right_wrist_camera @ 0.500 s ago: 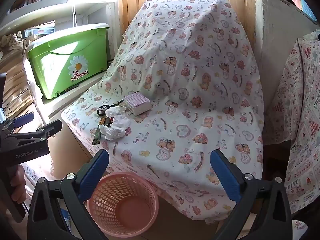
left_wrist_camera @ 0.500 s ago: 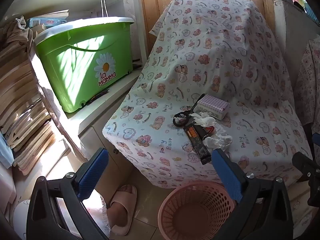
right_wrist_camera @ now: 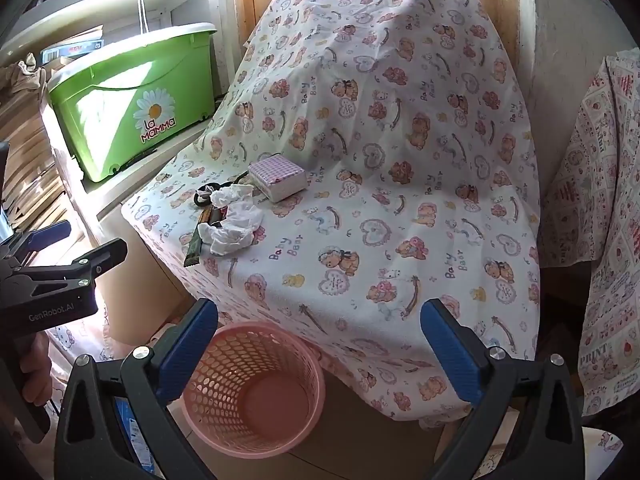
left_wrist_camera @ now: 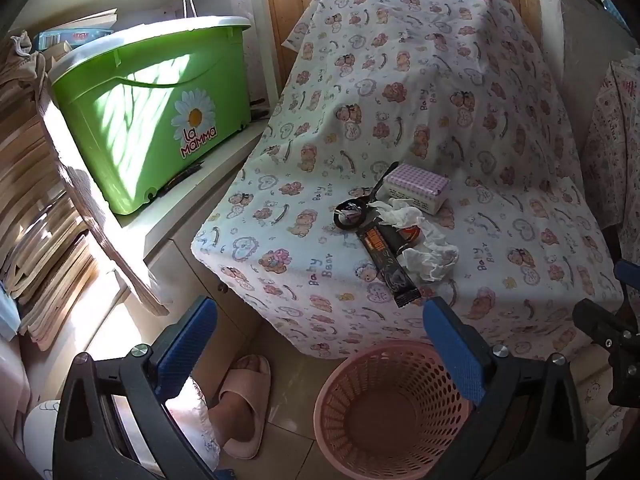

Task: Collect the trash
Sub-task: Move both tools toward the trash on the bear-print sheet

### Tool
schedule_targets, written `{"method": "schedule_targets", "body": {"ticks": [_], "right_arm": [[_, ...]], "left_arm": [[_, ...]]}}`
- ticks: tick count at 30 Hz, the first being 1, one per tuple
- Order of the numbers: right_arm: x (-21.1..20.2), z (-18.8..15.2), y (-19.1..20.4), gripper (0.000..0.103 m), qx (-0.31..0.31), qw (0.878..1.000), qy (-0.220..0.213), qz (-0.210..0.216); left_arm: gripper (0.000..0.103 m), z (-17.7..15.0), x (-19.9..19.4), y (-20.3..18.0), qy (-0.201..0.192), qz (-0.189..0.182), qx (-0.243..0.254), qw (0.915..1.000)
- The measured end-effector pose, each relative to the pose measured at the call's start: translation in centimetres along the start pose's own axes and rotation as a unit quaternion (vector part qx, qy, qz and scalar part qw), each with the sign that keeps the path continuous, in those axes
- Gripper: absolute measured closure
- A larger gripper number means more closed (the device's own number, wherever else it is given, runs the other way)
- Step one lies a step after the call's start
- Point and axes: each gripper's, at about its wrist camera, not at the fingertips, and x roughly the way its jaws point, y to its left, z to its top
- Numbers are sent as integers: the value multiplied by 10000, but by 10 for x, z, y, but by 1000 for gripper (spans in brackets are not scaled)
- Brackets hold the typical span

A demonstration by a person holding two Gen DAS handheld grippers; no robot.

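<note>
Left gripper (left_wrist_camera: 320, 344) spread wide, nothing between the blue pads; right gripper (right_wrist_camera: 320, 344) likewise wide and empty. Just beyond both, on the floor: a pink basket (left_wrist_camera: 340, 388), nothing seen inside, right at the foot of the cloth (left_wrist_camera: 440, 128). Beside it, a pink slipper (left_wrist_camera: 244, 400). Higher, near the cloth's front edge: crumpled tissue (left_wrist_camera: 428, 254) over a dark wrapper (left_wrist_camera: 390, 268). Touching these, scissors (left_wrist_camera: 352, 212) and a checked box (left_wrist_camera: 416, 192). Further left, on a shelf: a green bin (left_wrist_camera: 160, 120).
</note>
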Motion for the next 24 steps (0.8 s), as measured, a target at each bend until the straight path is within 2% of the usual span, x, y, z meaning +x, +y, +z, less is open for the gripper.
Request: {"method": "schedule_targets", "body": {"ticks": [11,24], "right_arm": [[4,-2,-4,1,-13,10000,71,0],[7,-2,-3,1,27,9999,142,-7]], "left_arm": [[2,-2,14,-1,451,-67,-86,9989],[2,2,11,-1,408,-105,-58,9991]]}}
